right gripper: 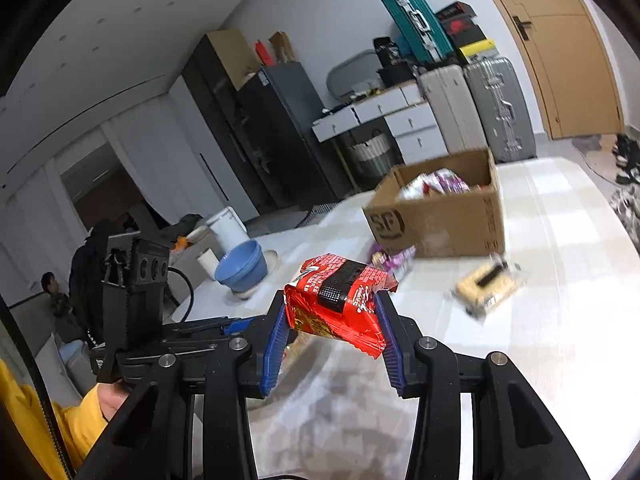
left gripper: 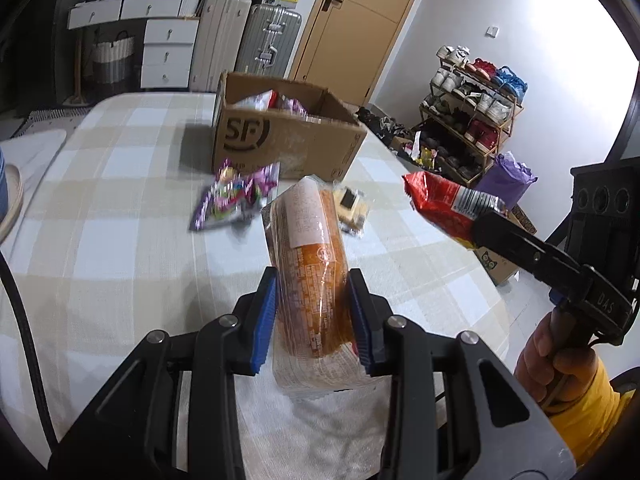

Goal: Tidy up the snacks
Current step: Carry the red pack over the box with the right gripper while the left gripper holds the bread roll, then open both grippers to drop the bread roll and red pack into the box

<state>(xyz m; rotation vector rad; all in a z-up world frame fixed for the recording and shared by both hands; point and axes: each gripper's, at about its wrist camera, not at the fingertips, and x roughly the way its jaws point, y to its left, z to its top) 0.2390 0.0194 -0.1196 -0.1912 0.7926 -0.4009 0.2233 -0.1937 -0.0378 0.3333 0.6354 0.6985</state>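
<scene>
My left gripper (left gripper: 314, 312) is shut on an orange bread pack (left gripper: 308, 256) in clear wrap, held above the checked tablecloth. My right gripper (right gripper: 330, 320) is shut on a red snack bag (right gripper: 340, 304), lifted above the table; the bag also shows in the left wrist view (left gripper: 444, 204). An open SF cardboard box (left gripper: 288, 140) with several snack packs inside stands farther back; it also shows in the right wrist view (right gripper: 444, 216). A purple candy bag (left gripper: 236, 196) and a small yellow cracker pack (left gripper: 352, 208) lie in front of the box.
A blue bowl (right gripper: 242, 266) and a white cup (right gripper: 208, 262) stand at the table's left edge. Suitcases, white drawers and a wooden door are behind the table. A shoe rack (left gripper: 472, 120) and a purple bag (left gripper: 508, 180) stand on the floor to the right.
</scene>
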